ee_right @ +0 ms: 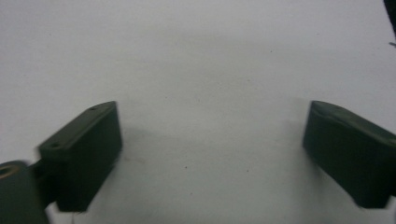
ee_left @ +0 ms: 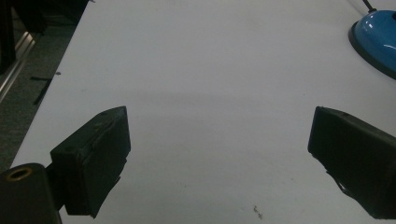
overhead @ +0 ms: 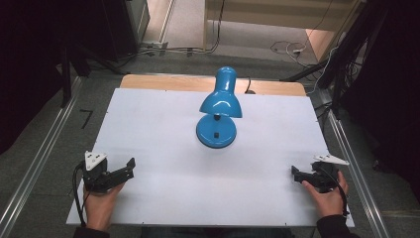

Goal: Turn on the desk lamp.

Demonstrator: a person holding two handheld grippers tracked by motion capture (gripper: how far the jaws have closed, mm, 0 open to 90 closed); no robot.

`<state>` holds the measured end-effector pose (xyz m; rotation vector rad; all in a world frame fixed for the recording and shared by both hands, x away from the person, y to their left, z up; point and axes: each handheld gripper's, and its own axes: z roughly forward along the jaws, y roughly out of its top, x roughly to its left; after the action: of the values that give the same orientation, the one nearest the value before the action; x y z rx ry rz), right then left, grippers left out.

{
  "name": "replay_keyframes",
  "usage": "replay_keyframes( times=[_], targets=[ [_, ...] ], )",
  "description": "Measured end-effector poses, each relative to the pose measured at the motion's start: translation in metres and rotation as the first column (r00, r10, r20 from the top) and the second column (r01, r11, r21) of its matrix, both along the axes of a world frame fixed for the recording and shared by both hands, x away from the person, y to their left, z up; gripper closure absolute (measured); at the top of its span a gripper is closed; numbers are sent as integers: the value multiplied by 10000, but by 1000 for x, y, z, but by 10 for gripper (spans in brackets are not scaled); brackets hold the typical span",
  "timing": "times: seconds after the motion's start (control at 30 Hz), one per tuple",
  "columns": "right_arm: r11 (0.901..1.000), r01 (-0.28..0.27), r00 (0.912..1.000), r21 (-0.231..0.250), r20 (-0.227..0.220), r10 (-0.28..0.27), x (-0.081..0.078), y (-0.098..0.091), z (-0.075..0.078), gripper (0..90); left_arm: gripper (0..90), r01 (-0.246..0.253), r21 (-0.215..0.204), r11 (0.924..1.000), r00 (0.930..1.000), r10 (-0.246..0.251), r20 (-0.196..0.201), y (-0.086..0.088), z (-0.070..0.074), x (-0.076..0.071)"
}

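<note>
Grippers left (overhead: 130, 167) and right (overhead: 295, 174) gape wide, empty, flanking glossy blue dome-shaded lamp (overhead: 218, 110).

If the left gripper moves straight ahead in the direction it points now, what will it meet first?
Probably nothing soon: the left gripper, jaws open, faces bare white table. The blue lamp's base lies right of that line, so it would likely pass beside it.

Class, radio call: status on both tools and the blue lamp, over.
Left tool open, empty, near table edge. Right tool open, empty, opposite side. Blue lamp upright mid-table, untouched, shade tipped toward its base. Nothing lying between tools and lamp.
</note>
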<state>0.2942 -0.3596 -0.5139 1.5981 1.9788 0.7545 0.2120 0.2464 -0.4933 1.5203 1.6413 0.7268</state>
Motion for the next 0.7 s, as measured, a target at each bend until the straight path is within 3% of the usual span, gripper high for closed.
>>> replay_keyframes(
  times=[0.1,0.17,0.3,0.43,0.7],
  targets=[
    [9998,20,9996,-205,278,-14,-5,6,6,79,62,20,-1,10000,10000,-20,31,1,1,0],
    [9999,-164,9977,17,665,162,-10,14,15,79,62,41,-7,10000,10000,-41,23,0,0,0],
    [9989,-435,9948,196,925,416,-14,22,21,79,62,89,3,10000,10000,-89,3,0,0,1],
    [9971,-726,9920,223,1049,699,-14,33,24,79,62,78,5,10000,10000,-78,-1,-1,0,2],
    [9970,-703,9922,336,1058,664,-12,38,26,97,62,73,-24,10000,10000,-74,-54,0,0,2]
  ],
)
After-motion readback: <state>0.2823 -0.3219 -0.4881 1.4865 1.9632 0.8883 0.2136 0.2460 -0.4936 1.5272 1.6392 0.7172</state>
